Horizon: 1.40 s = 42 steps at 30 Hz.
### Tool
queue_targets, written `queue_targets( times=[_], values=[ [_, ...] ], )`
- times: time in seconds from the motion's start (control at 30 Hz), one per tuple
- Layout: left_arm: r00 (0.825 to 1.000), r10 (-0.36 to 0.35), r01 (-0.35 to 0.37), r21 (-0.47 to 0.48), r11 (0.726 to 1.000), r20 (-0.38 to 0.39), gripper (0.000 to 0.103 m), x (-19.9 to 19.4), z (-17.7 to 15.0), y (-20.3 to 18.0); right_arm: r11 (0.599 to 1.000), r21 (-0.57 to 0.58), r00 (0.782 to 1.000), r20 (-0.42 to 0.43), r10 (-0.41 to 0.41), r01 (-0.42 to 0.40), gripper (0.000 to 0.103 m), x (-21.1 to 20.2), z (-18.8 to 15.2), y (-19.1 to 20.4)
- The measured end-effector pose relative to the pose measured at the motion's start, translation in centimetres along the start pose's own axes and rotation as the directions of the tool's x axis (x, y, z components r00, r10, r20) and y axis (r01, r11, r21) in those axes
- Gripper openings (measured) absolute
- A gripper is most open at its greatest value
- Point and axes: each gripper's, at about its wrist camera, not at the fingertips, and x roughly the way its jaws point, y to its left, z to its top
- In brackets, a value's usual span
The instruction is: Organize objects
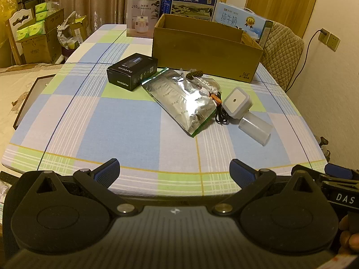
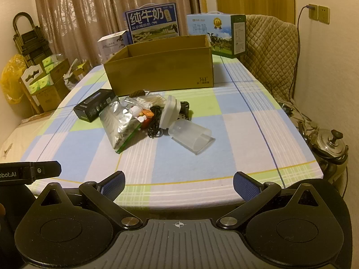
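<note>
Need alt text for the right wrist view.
A pile of small items, including a silver foil pouch, a black box and a clear plastic cup, lies before an open cardboard box on a checked tablecloth. The right gripper has open, empty jaws.

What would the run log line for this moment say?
left gripper: open, empty | right gripper: open, empty | cardboard box: open | silver foil pouch: on table, untouched

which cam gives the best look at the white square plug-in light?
Left wrist: the white plug-in light shows its square face unobstructed. Right wrist sees it edge-on, leaning among the black cable and clear plastic cup.
</note>
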Motion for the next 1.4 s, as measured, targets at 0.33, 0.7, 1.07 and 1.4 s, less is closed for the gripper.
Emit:
queue_targets(
  times=[0.33, 0.7, 1.07, 1.4],
  values=[
    [1.000, 0.001, -0.001, 0.001, 1.000, 0.000, 0.102, 0.00, 0.00, -0.01, 1.000, -0.001, 1.000, -0.001, 0.004, -0.004, 0.101, 0.07, -0.01, 0.02],
    [1.000, 0.003, -0.003, -0.004, 1.000, -0.001, 0.102, 0.00, -0.09, -0.08, 1.000, -0.004, 1.000, 0.000, 0.006, -0.006, 0.101, 0.08, -0.01, 0.03],
    [1.000, 0.001, -0.001, -0.009, 1.000, -0.003, 0.102, 0.01, -0.19, -0.07, 1.000, -0.007, 1.000, -0.002, 0.010, -0.010, 0.101, 0.22, -0.10, 0.06],
    [1.000, 0.002, -0.002, -0.013, 1.000, -0.004, 0.102, 0.00, -0.20, 0.03, 1.000, -0.007, 1.000, -0.003, 0.011, -0.011, 0.101, 0.27, -0.14, 0.09]
  ],
)
